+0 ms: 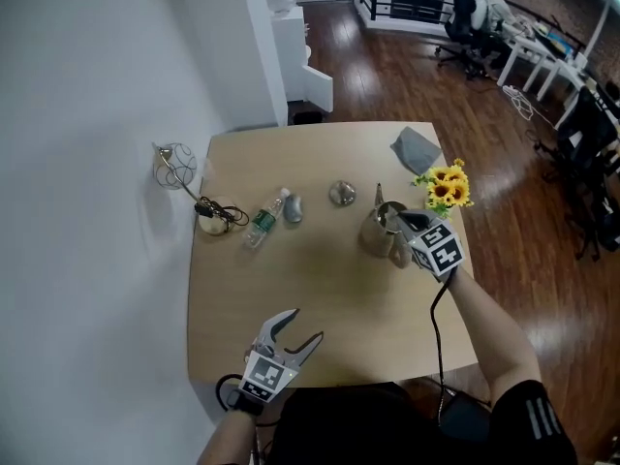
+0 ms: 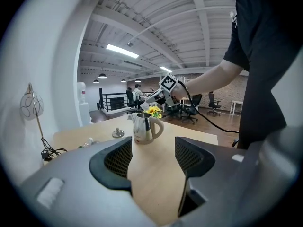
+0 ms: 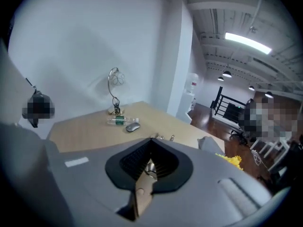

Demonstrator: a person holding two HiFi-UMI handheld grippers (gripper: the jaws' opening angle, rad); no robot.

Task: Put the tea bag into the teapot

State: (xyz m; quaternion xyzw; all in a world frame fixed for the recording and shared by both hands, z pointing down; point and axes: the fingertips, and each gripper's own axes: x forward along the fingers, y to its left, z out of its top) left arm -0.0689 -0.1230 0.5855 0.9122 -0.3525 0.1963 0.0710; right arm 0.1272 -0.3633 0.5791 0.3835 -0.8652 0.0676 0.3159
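A steel teapot (image 1: pixel 383 231) stands open on the right half of the wooden table (image 1: pixel 320 289); it also shows in the left gripper view (image 2: pixel 144 129). Its lid (image 1: pixel 341 194) lies apart, farther back. My right gripper (image 1: pixel 399 221) hangs just above the pot's mouth, jaws shut tip to tip (image 3: pixel 150 143), with only a glint of metal and table visible below them. I see no tea bag in any view. My left gripper (image 1: pixel 295 329) rests near the table's front edge, open and with nothing in it (image 2: pixel 152 150).
A plastic bottle (image 1: pixel 262 223) and a grey mouse (image 1: pixel 292 208) lie left of the lid. A wire lamp (image 1: pixel 176 168) stands at the left edge against the wall. Yellow flowers (image 1: pixel 448 187) and a grey cloth (image 1: pixel 417 148) sit at the right back corner.
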